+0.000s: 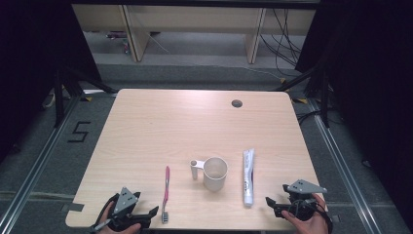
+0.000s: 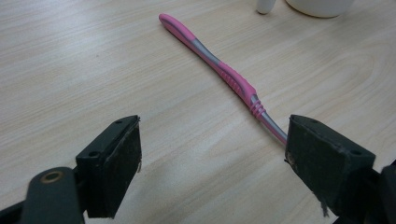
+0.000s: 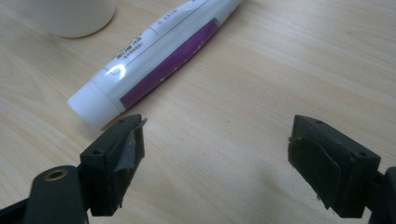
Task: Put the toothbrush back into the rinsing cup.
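Pink-and-grey toothbrush (image 2: 219, 65), white-and-purple toothpaste tube (image 3: 159, 56), cream mug (image 1: 215, 173)

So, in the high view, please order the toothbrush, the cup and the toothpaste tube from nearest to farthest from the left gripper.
From the left gripper, which is open at the table's near left edge:
1. Pink toothbrush, just beside it, its brush end close to the gripper.
2. White cup, in the middle, handle towards the left.
3. Toothpaste tube, to the right of the cup, nearer the right gripper.

High view: from above the near edge, looking forward and down over the whole surface (image 1: 160, 122). Left hand-held gripper view: low and close, facing the toothbrush (image 2: 219, 70). Right hand-held gripper view: low and close, facing the toothpaste tube (image 3: 159, 60). Both close views share the cup (image 2: 320, 5).
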Demonstrator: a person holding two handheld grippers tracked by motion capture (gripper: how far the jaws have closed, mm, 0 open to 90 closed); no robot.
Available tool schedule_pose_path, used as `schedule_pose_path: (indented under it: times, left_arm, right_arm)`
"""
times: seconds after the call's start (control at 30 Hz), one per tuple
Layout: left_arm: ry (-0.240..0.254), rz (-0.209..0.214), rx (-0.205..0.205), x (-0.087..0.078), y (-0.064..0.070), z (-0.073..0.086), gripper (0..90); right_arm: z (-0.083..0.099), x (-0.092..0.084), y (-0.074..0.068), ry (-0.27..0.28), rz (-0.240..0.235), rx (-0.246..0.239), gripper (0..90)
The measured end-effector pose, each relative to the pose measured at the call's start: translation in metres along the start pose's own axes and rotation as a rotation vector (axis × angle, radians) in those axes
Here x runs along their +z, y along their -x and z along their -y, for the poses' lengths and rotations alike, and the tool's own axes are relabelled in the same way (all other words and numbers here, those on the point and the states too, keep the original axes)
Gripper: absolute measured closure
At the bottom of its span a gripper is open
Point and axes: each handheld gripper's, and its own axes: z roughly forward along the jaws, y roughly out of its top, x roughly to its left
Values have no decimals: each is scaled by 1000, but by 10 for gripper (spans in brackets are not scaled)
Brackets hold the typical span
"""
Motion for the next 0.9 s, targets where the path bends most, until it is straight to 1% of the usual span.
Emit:
schedule_pose_path:
  times: [0.07,0.13,0.17,0.27,0.3,0.37,0.5,0.53,0.57,0.6,0.63,0.67,0.7,0.73,0.77,0.8,0.83,0.87,0.9]
  left_arm:
    - [1,0,0,0,0,0,181]
    - [1,-1,1,0,0,0,181]
    - [1,-2,0,0,0,0,181]
    - [0,-1,1,0,0,0,181]
    - [-4,-2,2,-1,0,0,181]
    - [4,-2,3,-1,-1,0,181]
    - [1,-10,16,-1,-1,-2,181]
    - [16,-8,-2,1,1,-2,181]
    - [2,0,21,0,-1,-3,181]
    - [8,1,23,0,-1,-4,181]
    - [30,1,4,1,1,-4,181]
    - [14,7,30,0,-1,-5,181]
    - [22,10,31,0,-2,-6,182]
    - [47,10,19,2,-1,-7,185]
    - [46,15,30,2,-3,-9,191]
    - [42,11,40,2,-4,-10,191]
    - [46,14,42,2,-4,-12,191]
    - [52,25,52,2,-4,-14,191]
    - [60,31,49,3,-4,-15,191]
  right_arm:
    - [0,0,-1,-1,-2,5,196]
    - [0,0,0,1,2,-4,198]
    - [0,0,-2,1,-7,20,198]
    - [0,-1,-1,-2,1,-4,201]
    - [0,-1,-3,-10,-7,33,201]
    - [0,0,-3,1,-7,31,202]
    - [-1,-1,-4,-9,-14,34,203]
    - [-1,-1,-4,-9,-13,34,204]
    - [0,0,-4,-1,-11,34,205]
    - [0,0,-3,0,-11,34,205]
    - [0,0,-3,3,-13,33,205]
    - [0,0,-3,4,-13,36,206]
    - [0,0,-2,5,-11,30,206]
    - [0,0,-3,4,-12,43,207]
    - [0,0,-2,4,-14,39,207]
    - [-1,0,1,17,-5,4,207]
    - [-1,-1,1,16,-2,0,208]
    - [-1,-1,1,18,-6,4,208]
    - [-1,-1,2,22,-3,-3,209]
